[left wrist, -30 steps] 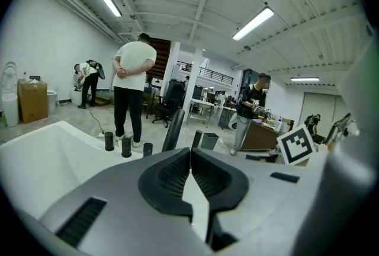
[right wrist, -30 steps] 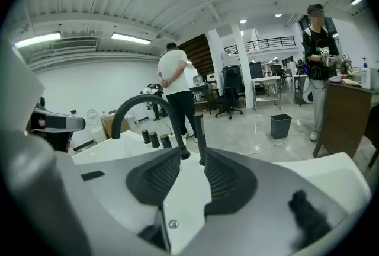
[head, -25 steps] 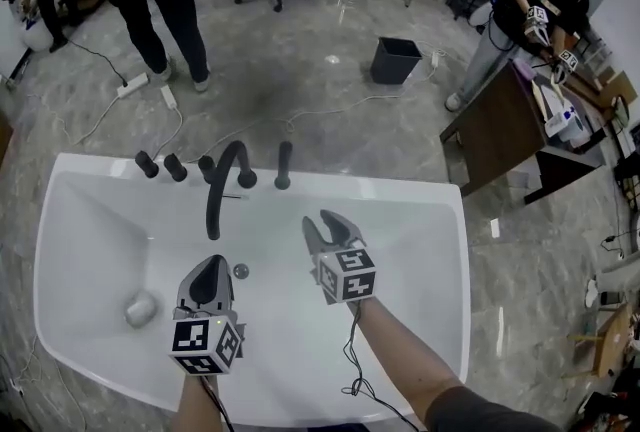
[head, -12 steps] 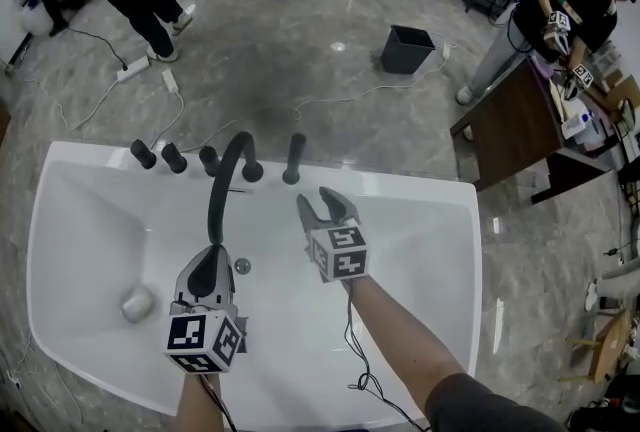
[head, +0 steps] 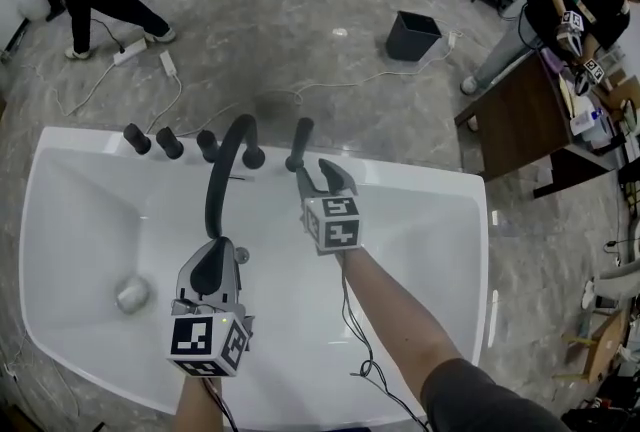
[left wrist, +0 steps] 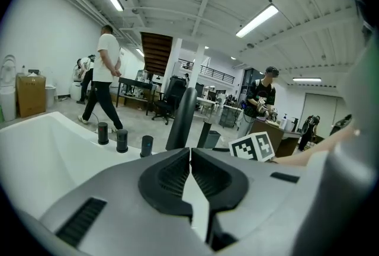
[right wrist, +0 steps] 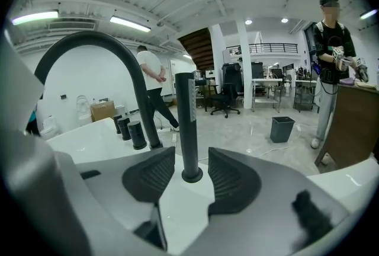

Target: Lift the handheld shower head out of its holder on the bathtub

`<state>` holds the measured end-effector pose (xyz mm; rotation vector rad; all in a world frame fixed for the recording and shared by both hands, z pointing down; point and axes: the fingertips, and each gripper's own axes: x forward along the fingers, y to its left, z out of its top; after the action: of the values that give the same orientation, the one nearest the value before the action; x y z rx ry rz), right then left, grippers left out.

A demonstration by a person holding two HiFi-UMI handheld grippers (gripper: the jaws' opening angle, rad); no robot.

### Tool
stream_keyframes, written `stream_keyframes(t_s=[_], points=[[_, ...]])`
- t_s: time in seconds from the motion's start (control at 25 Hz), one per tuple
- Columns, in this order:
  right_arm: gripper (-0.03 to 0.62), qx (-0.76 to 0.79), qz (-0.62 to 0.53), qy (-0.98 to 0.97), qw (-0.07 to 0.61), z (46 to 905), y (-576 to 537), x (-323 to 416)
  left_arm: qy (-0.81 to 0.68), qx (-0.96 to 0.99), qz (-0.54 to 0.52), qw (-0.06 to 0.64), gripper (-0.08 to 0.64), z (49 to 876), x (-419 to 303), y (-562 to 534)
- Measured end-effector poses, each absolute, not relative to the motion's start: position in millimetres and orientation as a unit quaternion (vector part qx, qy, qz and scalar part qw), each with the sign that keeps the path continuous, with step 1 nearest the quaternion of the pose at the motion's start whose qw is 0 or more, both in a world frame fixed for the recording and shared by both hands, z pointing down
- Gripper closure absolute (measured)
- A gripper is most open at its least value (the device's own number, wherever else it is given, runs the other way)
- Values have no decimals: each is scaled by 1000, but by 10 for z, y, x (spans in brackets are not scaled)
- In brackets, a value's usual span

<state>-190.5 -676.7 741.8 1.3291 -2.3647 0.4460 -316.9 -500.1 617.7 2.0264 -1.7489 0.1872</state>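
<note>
Right hand-held gripper (head: 320,172): jaws apart, flanking upright shower head (right wrist: 188,124) on bathtub (head: 420,188) rim. Left hand-held gripper (head: 215,252): jaws together, empty.

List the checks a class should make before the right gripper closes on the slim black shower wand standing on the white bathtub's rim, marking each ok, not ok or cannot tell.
1. Right gripper open: ok, jaws apart with nothing gripped.
2. Slim black shower wand centred in the gap: ok in the right gripper view.
3. Jaws far enough forward to bracket the wand: cannot tell; the head view shows the tips right beside it.
4. Wand upright and seated in its holder on the white bathtub: ok.
5. Black arched spout clear of the jaws: ok, off to the left and apart.
6. Left gripper out of the way: ok, shut and empty, over the tub basin.
</note>
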Motion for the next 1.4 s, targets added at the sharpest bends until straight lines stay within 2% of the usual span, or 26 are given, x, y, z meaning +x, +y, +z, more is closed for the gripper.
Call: stream_keyframes(t_s=[0.72,0.84,1.4], points=[[419,473,126,-848,202,7565,-7181,-2264,-628,744,61,222,541,6250,-3102,-5051],[448,469,129,-850,201,7592,-7234,-2241,-627,744,65,222,541,6276,-3073,-5040],[454,446,131,-860,213,7469,-7102,-2157,-619,745,63,241,541,6286,-2971,-4956]])
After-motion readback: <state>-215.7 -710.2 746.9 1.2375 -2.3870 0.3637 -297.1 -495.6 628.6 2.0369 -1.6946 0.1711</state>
